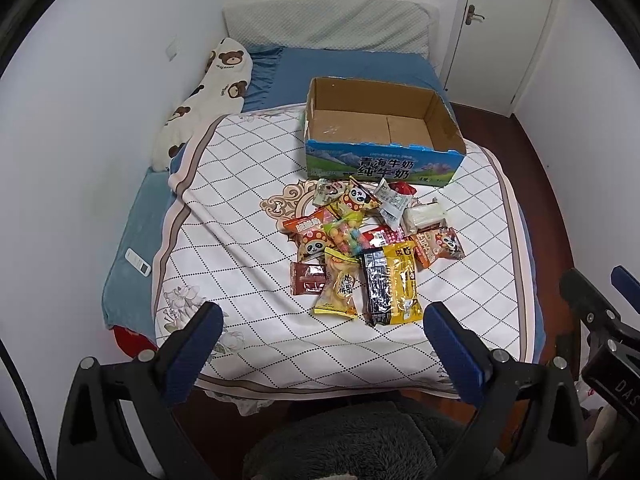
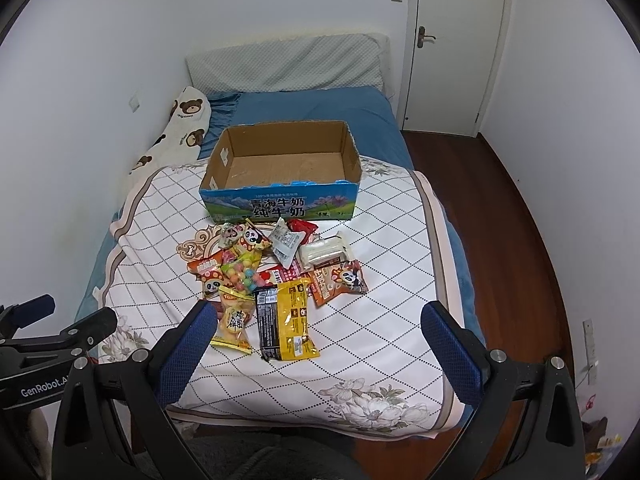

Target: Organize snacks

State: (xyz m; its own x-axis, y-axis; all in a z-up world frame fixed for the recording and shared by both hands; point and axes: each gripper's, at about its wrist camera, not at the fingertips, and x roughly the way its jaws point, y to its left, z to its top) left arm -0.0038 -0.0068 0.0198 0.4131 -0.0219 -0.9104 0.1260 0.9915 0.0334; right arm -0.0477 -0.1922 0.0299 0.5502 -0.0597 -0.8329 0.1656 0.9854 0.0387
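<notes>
You hold both grippers above the near edge of the bed (image 1: 132, 236), and neither touches anything. Your left gripper (image 1: 322, 322) has its 2 blue-padded fingers (image 1: 200, 344) spread wide with nothing between them; your right gripper (image 2: 320, 322) is spread just as wide and just as empty. In the right wrist view the left gripper shows at the lower left, and in the left wrist view the right one shows at the lower right, so the 2 sit side by side, apart.

The snacks (image 1: 368, 248) lie in a loose heap on the white quilt (image 1: 224, 216) with its diamond grid, around the middle of the bed and a little toward its right edge. Nearest you are a black-and-yellow packet (image 1: 394, 286) and a yellow bag of round biscuits (image 1: 339, 286), edges touching, with a dark brown packet (image 1: 306, 278) just left of the bag. Behind them the packets overlap: several orange panda-print bags (image 1: 438, 246), a clear bag of coloured balls (image 1: 346, 234), a white wrapped cake (image 1: 424, 216), and a red wrapper (image 1: 402, 189) by the box.

The cardboard box (image 1: 380, 160) stands open and upright just beyond the heap, its blue printed side facing you, its floor bare. It sits where the quilt meets the blue sheet (image 1: 320, 66), toward the right edge of the bed.

A bear-print pillow (image 1: 212, 88) lies along the left edge against the wall, and a white remote (image 1: 138, 261) rests on the blue cover near the left edge
</notes>
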